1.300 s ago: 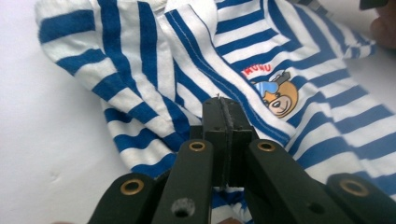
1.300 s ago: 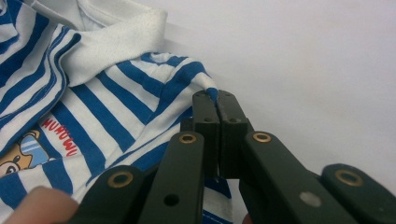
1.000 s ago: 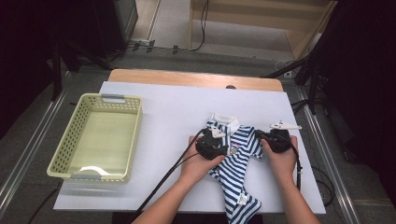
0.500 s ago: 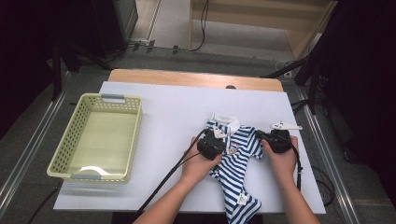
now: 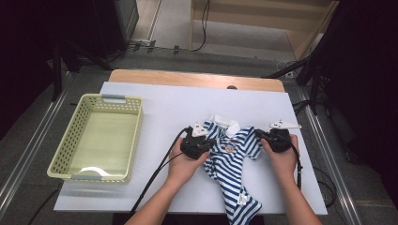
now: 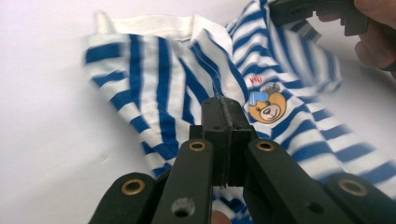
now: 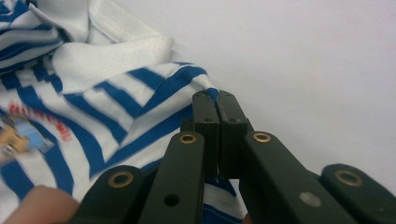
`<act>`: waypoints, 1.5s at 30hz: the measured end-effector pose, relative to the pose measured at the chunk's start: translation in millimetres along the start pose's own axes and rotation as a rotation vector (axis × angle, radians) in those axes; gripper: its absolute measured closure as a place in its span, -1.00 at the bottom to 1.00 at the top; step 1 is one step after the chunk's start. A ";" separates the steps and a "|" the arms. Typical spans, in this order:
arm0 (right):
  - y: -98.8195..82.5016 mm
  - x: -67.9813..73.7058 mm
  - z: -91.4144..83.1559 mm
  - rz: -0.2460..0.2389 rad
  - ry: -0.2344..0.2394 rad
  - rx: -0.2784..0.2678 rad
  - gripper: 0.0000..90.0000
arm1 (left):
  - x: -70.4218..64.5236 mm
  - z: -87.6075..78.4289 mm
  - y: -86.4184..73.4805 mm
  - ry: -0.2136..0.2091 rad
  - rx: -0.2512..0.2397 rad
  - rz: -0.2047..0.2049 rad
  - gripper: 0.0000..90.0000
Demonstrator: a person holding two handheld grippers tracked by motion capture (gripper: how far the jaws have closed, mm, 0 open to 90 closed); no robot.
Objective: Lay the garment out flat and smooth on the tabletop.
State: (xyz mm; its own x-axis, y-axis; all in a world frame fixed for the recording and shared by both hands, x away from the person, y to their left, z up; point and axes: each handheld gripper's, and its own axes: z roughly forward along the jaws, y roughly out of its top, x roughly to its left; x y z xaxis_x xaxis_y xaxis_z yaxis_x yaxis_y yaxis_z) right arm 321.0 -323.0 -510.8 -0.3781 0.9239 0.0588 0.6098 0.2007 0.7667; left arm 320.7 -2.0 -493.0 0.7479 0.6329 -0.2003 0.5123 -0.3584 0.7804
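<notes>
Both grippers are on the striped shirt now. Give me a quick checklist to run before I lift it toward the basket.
1. Left gripper shut on the striped shirt, its jaws having just closed on the fabric: ok.
2. Right gripper shut on the shirt's edge: ok.
3. Grips on opposite sides of the white collar: ok.
4. Shirt spread flat: not ok, lower part bunched.
5. Basket holds nothing: ok.
6. How deep the fabric sits in each gripper: cannot tell.
</notes>
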 end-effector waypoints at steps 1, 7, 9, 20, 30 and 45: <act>-0.6 -3.2 -0.6 0.020 0.007 -0.002 0.93 | 1.5 -1.5 -1.0 0.015 -0.003 0.002 1.00; -3.1 -11.6 -4.2 0.027 -0.012 0.007 0.93 | 17.8 -18.4 -10.6 0.048 -0.018 -0.037 1.00; -3.0 -14.5 -5.2 0.028 -0.021 0.005 0.93 | 22.3 -23.7 -14.3 0.058 -0.015 -0.046 1.00; -6.5 -33.3 -13.6 0.055 -0.063 0.012 0.93 | 38.3 -38.5 -34.1 0.113 0.009 -0.104 1.00; -10.8 -43.9 -21.2 0.063 -0.072 0.017 0.93 | 27.4 -31.6 -9.5 0.067 -0.059 -0.091 0.26; -12.3 -46.4 -22.1 0.068 -0.060 0.011 0.93 | 31.2 3.8 9.8 0.131 0.043 -0.029 0.78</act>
State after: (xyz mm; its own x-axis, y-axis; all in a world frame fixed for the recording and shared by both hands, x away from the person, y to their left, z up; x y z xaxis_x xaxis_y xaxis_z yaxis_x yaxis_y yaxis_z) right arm 315.7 -375.5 -508.8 -0.2932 0.9533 0.0719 0.6405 0.1400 0.7551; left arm 350.6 11.7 -493.9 0.6726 0.7265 -0.1406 0.5524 -0.3665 0.7487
